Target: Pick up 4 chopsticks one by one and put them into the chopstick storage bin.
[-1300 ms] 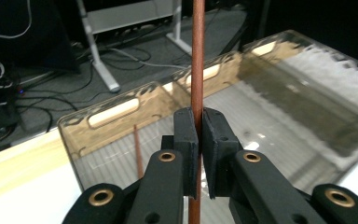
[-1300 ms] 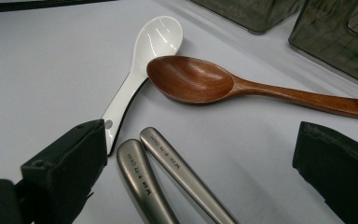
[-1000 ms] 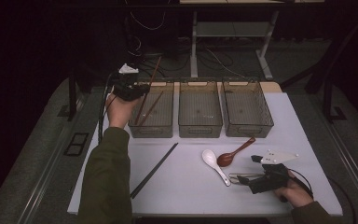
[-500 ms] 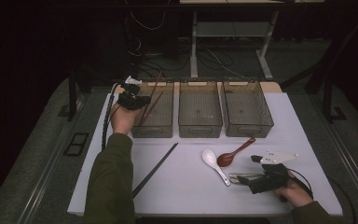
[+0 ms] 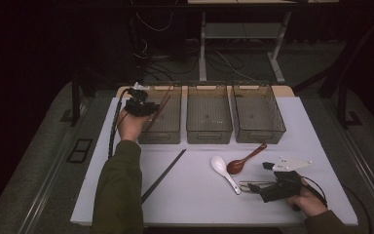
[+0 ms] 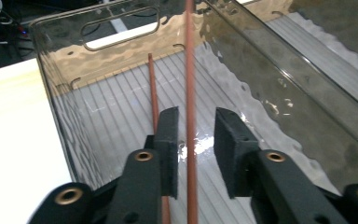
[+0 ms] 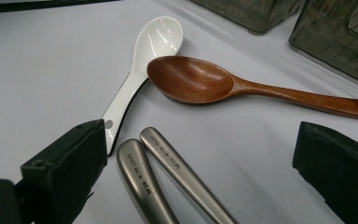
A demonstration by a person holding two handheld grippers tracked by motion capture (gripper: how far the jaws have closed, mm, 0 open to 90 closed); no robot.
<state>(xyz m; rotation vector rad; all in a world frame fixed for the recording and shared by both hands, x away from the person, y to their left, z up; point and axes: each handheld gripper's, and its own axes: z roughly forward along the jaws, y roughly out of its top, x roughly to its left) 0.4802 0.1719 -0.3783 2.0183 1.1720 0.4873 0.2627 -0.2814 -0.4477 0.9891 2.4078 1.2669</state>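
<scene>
My left gripper [image 5: 139, 105] hangs over the near left corner of the left clear bin [image 5: 160, 132]. Its jaws have just been opening. A red-brown chopstick [image 6: 189, 70] stands between the pads with a gap on each side, and its far end leans on the bin's far wall. A second red-brown chopstick [image 6: 153, 88] lies in the bin beside it. My right gripper [image 5: 272, 187] rests open on the white table at the front right. Two metal handles [image 7: 168, 172] lie between its jaws without touching them.
A white spoon [image 5: 222, 170] and a wooden spoon [image 5: 243, 161] lie just left of the right gripper. A black chopstick [image 5: 163, 175] lies slantwise on the table's middle. The middle bin [image 5: 209, 134] and the right bin [image 5: 260, 131] stand behind.
The left hand has come down and slightly right to the left bin with the chopsticks. The right hand has kept still.
</scene>
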